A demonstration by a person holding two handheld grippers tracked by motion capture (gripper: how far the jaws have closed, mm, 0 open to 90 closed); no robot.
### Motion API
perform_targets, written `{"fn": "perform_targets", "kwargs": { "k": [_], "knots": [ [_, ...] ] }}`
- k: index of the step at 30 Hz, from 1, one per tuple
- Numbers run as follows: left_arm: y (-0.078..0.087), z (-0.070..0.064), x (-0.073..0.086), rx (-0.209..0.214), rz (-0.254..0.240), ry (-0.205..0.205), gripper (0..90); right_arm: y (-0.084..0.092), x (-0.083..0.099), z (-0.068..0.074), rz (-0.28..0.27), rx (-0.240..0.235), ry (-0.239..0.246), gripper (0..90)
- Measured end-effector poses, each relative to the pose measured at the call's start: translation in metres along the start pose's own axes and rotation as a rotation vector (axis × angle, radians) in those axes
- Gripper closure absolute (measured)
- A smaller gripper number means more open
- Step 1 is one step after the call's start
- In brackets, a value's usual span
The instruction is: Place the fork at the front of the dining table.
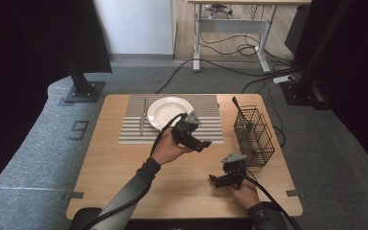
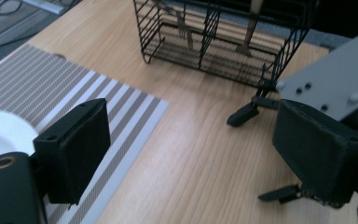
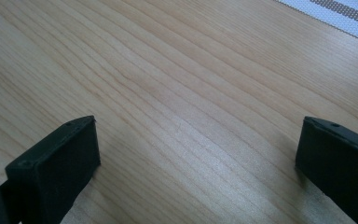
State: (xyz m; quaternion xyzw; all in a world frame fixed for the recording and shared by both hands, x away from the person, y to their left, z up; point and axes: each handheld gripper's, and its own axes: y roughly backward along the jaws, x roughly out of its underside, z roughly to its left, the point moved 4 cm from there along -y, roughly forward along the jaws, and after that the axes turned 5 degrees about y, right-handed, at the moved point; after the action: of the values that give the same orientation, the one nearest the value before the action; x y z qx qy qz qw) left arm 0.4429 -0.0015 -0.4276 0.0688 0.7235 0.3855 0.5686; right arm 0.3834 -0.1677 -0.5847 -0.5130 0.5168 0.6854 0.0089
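Left gripper [image 1: 202, 143] hovering over mat [image 1: 134, 132] edge, jaws apart, nothing between, pointing at basket [image 1: 254, 136], which is sitting at its 3 o'clock in high view. Fork [image 2: 182, 28] and another utensil [image 2: 251, 23] standing in basket, handles up, long axes near vertical. Knife [image 1: 143, 117] lying at 9 o'clock of plate [image 1: 165, 111], axis running 12-to-6. Right gripper [image 1: 212, 179] resting low on table [image 1: 124, 182], jaws wide apart, empty, just below basket and nearer to it. Judging: next pick is coming from basket.
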Motion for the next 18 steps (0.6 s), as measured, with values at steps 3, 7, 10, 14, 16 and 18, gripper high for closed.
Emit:
{"fn": "perform_targets", "kwargs": {
  "k": [3,7,10,14,16,18],
  "knots": [
    [-0.007,-0.003,-0.014,0.016,-0.003,-0.021,13.9,0.0,0.0,0.0,0.0,0.001,0.0,0.0],
    [-0.014,-0.006,-0.024,0.025,-0.003,-0.037,14.3,0.0,0.0,0.0,0.0,0.0,-0.002,0.0],
    [-0.021,-0.009,-0.034,0.038,-0.01,-0.051,14.7,0.0,0.0,0.0,0.0,0.0,0.0,0.0],
    [-0.031,-0.013,-0.045,0.053,-0.013,-0.065,16.0,0.0,0.0,0.0,-0.003,0.002,0.0,0.0],
    [-0.036,-0.015,-0.05,0.062,-0.014,-0.069,16.4,0.0,0.0,0.0,0.0,0.0,-0.001,0.0],
    [-0.04,-0.017,-0.055,0.077,-0.018,-0.073,18.3,0.0,0.0,0.0,0.0,-0.001,-0.002,0.0]
  ]
}}
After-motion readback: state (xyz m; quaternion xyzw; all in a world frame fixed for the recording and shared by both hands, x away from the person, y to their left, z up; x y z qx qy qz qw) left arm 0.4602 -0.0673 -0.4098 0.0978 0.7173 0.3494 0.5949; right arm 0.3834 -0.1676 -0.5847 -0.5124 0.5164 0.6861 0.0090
